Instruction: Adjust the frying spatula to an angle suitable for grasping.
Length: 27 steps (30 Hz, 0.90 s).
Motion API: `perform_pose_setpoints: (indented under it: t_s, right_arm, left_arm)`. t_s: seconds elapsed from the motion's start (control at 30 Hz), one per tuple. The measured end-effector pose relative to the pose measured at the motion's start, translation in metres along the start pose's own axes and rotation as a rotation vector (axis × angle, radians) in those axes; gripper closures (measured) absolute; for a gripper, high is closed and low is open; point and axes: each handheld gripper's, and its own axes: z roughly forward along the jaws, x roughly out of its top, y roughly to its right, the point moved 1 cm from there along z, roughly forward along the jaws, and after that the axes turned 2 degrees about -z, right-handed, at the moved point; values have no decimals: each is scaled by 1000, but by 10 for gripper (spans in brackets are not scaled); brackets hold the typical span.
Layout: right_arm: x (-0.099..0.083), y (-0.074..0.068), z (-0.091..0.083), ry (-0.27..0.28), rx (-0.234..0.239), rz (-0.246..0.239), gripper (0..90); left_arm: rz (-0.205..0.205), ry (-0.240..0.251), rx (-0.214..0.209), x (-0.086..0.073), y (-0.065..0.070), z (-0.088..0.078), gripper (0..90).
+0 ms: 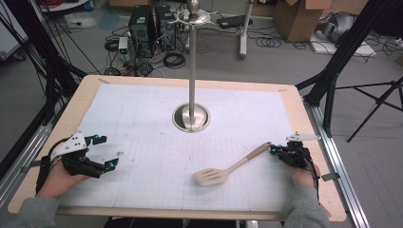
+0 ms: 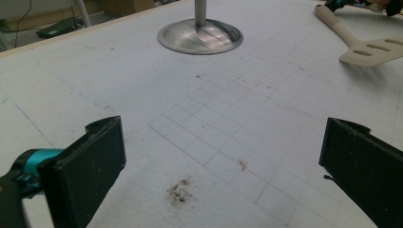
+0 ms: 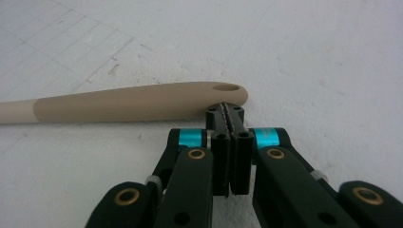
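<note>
**Spatula lies at lower right, shut fingers at its handle tip**

Spatula (image 1: 231, 168) rests flat on the white gridded mat of the counter (image 1: 309, 123), in the lower right part of the high view. Its slotted blade points toward the lower middle of the frame and its beige handle runs up and to the right. The right gripper (image 1: 274, 149) sits at the far end of that handle, at the right edge of the mat. In the right gripper view its two black fingers (image 3: 242, 142) are pressed together with nothing between them, and their tips stand just beside the handle's end, close by the hanging hole; whether they touch the handle cannot be told.

At the lower left of the high view the left gripper (image 1: 105, 151) rests near the mat's left edge, well apart from the spatula. Its fingers (image 2: 90, 161) stand wide apart over bare mat, with a dark smudge (image 2: 181, 191) between them.

A metal stand (image 1: 191, 76) rises from a round base in the upper middle of the mat.
</note>
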Motion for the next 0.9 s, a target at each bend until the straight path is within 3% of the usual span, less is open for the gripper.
perform_pose_setpoints:
  t_s: [0.5,0.67,0.7,0.77,0.9]
  right_arm:
    - [18,0,21,0,-7,-17,898]
    - [22,-3,21,19,-25,-5,898]
    - [24,-4,15,65,-11,8,898]
    - [27,-8,9,105,12,7,898]
    - [35,-36,9,94,141,-79,897]
  left_arm:
    - [-8,-5,37,-6,1,-14,20]
    - [-12,3,43,-7,0,-17,20]
    - [-11,2,43,-7,0,-17,20]
    - [-10,-2,39,-7,0,-16,20]
    - [-3,-5,31,-5,1,-12,20]
